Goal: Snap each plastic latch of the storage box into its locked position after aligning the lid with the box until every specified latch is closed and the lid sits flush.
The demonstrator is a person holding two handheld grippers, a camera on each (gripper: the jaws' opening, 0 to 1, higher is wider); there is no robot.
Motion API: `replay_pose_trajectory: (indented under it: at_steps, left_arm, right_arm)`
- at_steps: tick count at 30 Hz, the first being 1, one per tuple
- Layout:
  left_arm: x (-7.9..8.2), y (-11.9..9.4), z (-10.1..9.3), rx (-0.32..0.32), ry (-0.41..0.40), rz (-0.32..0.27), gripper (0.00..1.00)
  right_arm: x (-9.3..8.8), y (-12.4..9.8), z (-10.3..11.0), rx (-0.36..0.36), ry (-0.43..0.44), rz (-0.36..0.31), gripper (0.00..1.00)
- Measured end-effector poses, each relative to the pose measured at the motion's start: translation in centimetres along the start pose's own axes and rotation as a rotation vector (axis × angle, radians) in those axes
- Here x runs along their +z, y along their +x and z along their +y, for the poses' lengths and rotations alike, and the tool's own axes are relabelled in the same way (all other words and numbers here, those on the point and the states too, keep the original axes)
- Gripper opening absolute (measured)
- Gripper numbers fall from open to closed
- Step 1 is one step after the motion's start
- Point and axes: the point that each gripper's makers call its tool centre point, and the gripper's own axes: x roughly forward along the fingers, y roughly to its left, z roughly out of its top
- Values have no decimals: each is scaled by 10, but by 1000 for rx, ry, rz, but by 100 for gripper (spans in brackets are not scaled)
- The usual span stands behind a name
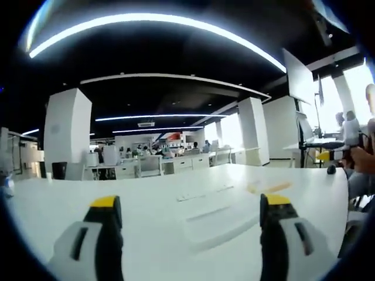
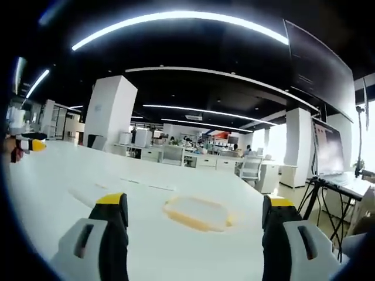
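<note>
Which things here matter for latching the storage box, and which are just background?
For the job:
- yellow-rimmed clear piece, lid or box, cannot tell which
- clear rectangular piece
- left gripper and right gripper, both open and empty

Just around:
- tripod
- office chair
- desks beyond the white table

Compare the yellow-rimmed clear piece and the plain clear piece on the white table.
The yellow-rimmed clear plastic piece has a yellow edge and rounded outline; the plain clear plastic piece is colourless, seemingly rectangular. The former lies ahead of the right gripper, the latter ahead of the left gripper. Both lie flat on the white table.
</note>
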Motion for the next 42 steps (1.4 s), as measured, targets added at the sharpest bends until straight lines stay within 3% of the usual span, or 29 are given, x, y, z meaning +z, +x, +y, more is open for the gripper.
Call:
replay_pose_trajectory:
  at_steps: [14,22,26,38,42]
  left_arm:
    - [-2,48,-40,-161,23,45,99]
    - [-5,80,-75,-273,47,92,96]
    - [-3,97,-91,-327,79,105,92]
    - [4,150,-142,-487,157,134,89]
    - [4,168,-155,-540,164,145,88]
  right_arm:
    - [-13,13,-33,5,-49,45,98]
    - [-22,26,-50,23,-74,77,98]
    - [-26,33,-57,46,-97,94,98]
    - [-36,62,-93,143,-43,121,97]
    - [-40,72,-105,169,-77,149,97]
